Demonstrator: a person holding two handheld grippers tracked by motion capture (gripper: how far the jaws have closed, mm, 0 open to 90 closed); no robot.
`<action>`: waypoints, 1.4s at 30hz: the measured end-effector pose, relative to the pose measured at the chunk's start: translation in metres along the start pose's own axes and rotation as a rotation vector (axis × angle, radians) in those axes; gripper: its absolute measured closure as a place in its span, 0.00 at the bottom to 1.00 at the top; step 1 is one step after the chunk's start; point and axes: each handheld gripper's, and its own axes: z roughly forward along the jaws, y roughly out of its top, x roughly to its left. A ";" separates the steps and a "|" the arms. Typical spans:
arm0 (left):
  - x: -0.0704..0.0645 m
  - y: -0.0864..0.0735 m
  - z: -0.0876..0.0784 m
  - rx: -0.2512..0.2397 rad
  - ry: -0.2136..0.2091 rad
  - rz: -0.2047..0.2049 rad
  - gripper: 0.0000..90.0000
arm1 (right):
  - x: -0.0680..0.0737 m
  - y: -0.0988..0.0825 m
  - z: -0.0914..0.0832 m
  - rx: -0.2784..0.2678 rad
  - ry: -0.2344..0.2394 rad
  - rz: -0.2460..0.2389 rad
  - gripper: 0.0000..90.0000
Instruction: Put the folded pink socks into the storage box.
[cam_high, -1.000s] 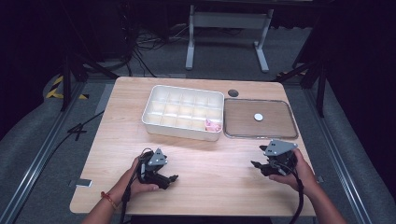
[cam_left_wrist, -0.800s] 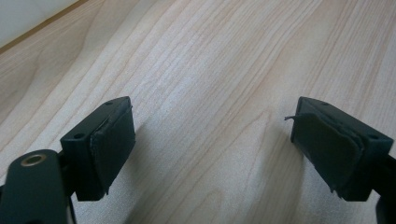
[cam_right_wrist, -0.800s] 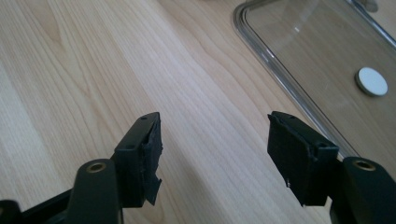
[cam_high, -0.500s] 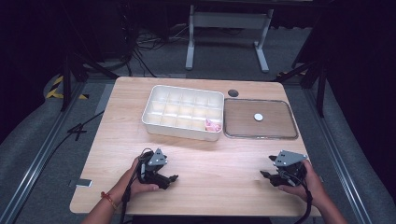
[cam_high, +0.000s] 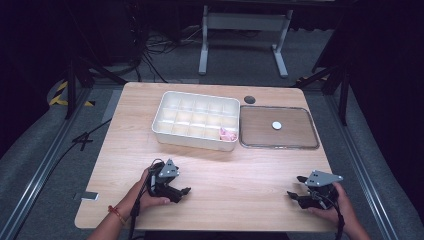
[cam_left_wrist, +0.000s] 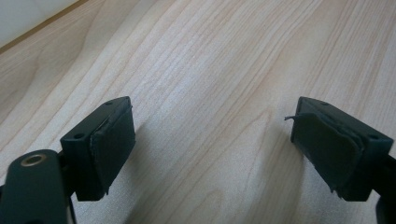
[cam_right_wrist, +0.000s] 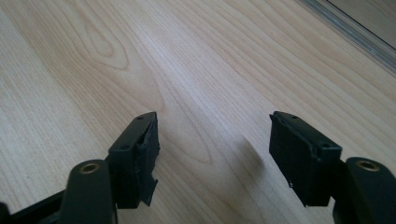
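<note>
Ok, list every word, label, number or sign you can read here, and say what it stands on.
None: no legible text anywhere.
White compartment box: plain walls, no lettering.
Clear tray: no label; the white disc in it is blank.
Left hand-held gripper and right hand-held gripper: no markings readable.
Floor tape: yellow-black stripes, no words.

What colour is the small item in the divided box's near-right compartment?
Pink; the small item in the white divided box shows best in the high view.
</note>
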 end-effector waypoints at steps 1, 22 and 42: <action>0.000 0.000 0.000 0.000 0.000 0.000 0.15 | -0.001 -0.002 -0.001 -0.008 0.004 0.014 0.38; 0.000 0.001 0.001 0.001 0.001 0.001 0.15 | -0.010 -0.024 -0.002 -0.098 0.034 0.151 0.31; 0.000 0.001 0.001 0.002 -0.002 0.002 0.15 | -0.008 -0.025 -0.003 -0.098 0.017 0.165 0.31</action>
